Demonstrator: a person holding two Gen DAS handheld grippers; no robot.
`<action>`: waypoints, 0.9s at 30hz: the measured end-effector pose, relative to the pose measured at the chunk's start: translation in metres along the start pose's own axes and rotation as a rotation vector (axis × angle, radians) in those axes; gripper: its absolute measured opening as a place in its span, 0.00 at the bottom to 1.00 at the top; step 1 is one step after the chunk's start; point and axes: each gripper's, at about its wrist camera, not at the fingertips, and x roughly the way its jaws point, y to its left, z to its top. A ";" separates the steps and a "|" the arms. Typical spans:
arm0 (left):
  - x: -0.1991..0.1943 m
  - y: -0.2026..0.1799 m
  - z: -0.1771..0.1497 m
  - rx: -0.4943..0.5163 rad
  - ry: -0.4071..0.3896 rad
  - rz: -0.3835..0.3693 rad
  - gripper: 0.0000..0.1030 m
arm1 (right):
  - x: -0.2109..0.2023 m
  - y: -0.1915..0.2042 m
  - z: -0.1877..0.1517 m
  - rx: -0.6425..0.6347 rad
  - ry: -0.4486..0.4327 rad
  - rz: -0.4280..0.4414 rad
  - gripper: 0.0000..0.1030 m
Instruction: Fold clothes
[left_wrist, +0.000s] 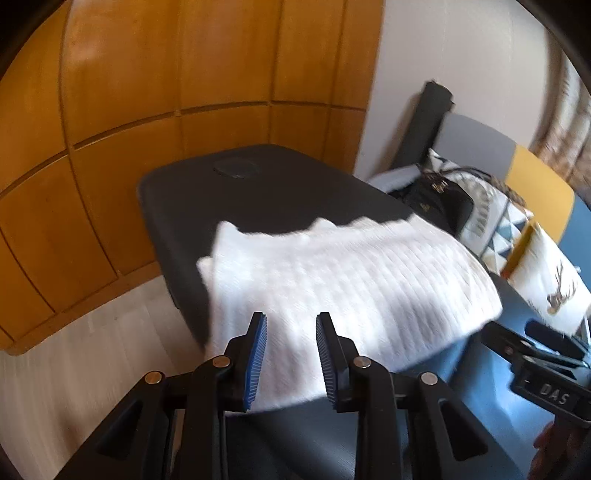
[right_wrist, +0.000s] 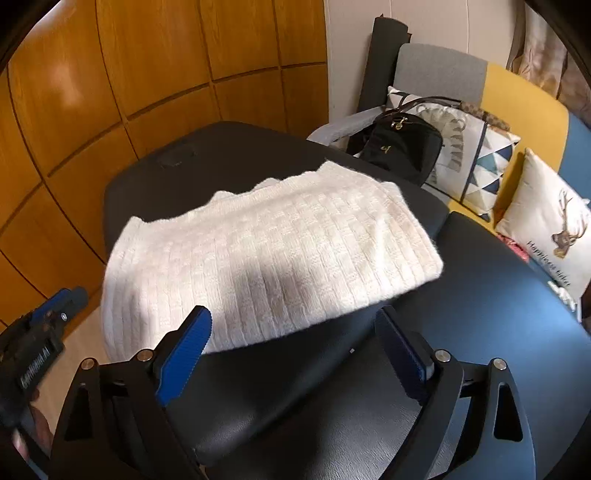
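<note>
A white ribbed knit garment (left_wrist: 343, 288) lies folded into a rectangle on the dark table (left_wrist: 236, 195); its left end hangs a little over the table's edge. It also shows in the right wrist view (right_wrist: 266, 254), on the same table (right_wrist: 480, 325). My left gripper (left_wrist: 291, 332) is open and empty, just short of the garment's near edge. My right gripper (right_wrist: 291, 325) is wide open and empty, above the table in front of the garment. The right gripper shows at the right of the left wrist view (left_wrist: 517, 343), and the left one at the left of the right wrist view (right_wrist: 55, 306).
Wooden wall panels (left_wrist: 147, 92) stand behind the table. A sofa (right_wrist: 524, 88) at the right holds a black handbag (right_wrist: 402, 147) and patterned cushions (right_wrist: 476, 155). A dark rolled mat (right_wrist: 384, 59) leans on the wall. Pale floor (left_wrist: 92, 350) lies left of the table.
</note>
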 end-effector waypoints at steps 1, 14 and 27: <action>0.000 -0.005 -0.004 0.007 0.010 -0.004 0.27 | -0.002 0.002 -0.001 -0.005 -0.001 -0.011 0.96; 0.007 -0.018 -0.026 0.041 0.049 0.012 0.27 | -0.007 0.013 -0.011 -0.037 -0.045 0.074 1.00; 0.112 0.031 0.004 -0.011 0.081 0.088 0.26 | 0.032 -0.009 -0.001 0.093 -0.041 0.135 1.00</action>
